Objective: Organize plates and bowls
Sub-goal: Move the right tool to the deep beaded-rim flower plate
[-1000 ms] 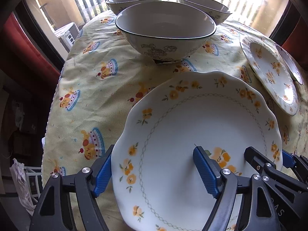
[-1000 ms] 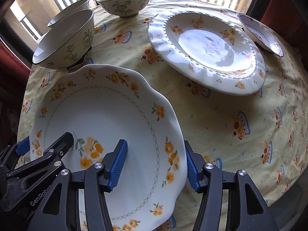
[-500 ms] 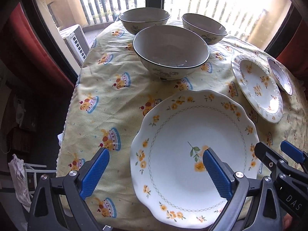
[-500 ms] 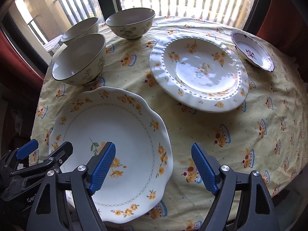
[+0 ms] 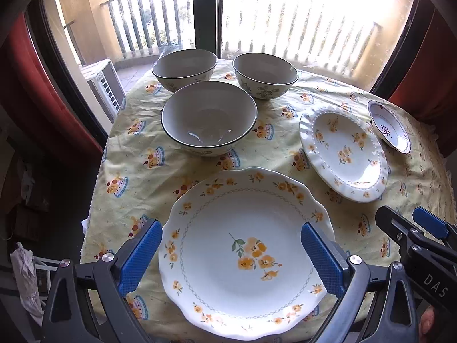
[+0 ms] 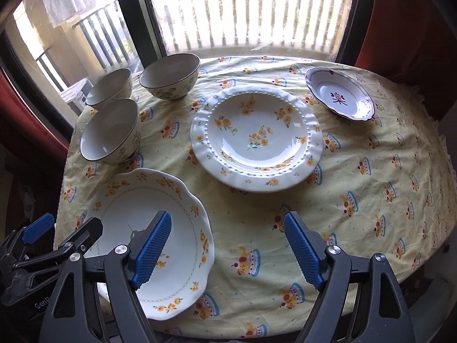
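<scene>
A scalloped white plate with yellow flowers point(image 5: 245, 251) point(image 6: 137, 208) lies flat at the near left of the table. A beaded flowered plate point(image 5: 345, 151) point(image 6: 254, 137) lies in the middle. A small purple-marked dish point(image 5: 388, 128) point(image 6: 340, 97) sits far right. Three floral bowls stand far left: the nearest point(image 5: 208, 117) point(image 6: 111, 131) and two behind it point(image 5: 185, 68) point(image 5: 265, 74). My left gripper point(image 5: 232, 260) is open above the scalloped plate, holding nothing. My right gripper point(image 6: 228, 251) is open over the plate's right edge and the cloth.
The round table has a yellow cloth with cake prints point(image 6: 371, 185). Its near edge lies just below both grippers. A window with balcony railing point(image 5: 285, 28) is behind the table. Red curtains point(image 5: 25, 65) hang at both sides.
Both grippers have opened, let go of the scalloped plate and risen back from it. The plate now lies flat on the cloth.
</scene>
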A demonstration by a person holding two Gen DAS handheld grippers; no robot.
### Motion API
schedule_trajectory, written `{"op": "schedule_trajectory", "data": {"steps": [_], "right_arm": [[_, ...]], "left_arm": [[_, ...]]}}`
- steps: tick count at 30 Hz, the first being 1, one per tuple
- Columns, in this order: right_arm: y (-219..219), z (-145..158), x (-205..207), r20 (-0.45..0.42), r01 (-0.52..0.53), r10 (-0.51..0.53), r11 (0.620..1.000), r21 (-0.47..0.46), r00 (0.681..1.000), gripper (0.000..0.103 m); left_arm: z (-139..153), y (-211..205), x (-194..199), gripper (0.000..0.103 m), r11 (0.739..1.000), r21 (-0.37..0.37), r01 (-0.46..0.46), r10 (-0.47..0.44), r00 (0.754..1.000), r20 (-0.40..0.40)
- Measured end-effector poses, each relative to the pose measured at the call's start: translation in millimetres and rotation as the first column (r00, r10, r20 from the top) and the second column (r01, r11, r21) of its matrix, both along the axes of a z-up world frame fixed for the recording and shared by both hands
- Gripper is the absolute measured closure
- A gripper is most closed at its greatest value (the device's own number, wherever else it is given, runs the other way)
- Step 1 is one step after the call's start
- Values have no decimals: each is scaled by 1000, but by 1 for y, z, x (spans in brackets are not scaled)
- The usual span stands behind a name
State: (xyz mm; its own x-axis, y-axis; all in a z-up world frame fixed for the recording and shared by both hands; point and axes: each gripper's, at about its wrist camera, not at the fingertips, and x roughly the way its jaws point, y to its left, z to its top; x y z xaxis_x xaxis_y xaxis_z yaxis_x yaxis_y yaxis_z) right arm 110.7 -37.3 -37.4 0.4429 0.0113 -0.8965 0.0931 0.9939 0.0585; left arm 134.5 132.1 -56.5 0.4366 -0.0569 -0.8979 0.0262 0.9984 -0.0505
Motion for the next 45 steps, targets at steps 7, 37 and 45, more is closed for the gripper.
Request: {"op": "schedule_trajectory", "data": {"steps": [7,37,45], "right_arm": [[-39,-8,16,1,-26,26,999,33,1000,19],[-141,-78,175,-65,-124,132,986,111,989,19],[-136,-104,189,-110,-128,143,983,134,984,29]], "left_arm": [[-1,-42,12,5,998,52,-20,19,1000,11],[-75,-143,140,8,983,138,-125,135,989,-65],[-96,-149,154,16,989,114,-94,108,988,-115]]}}
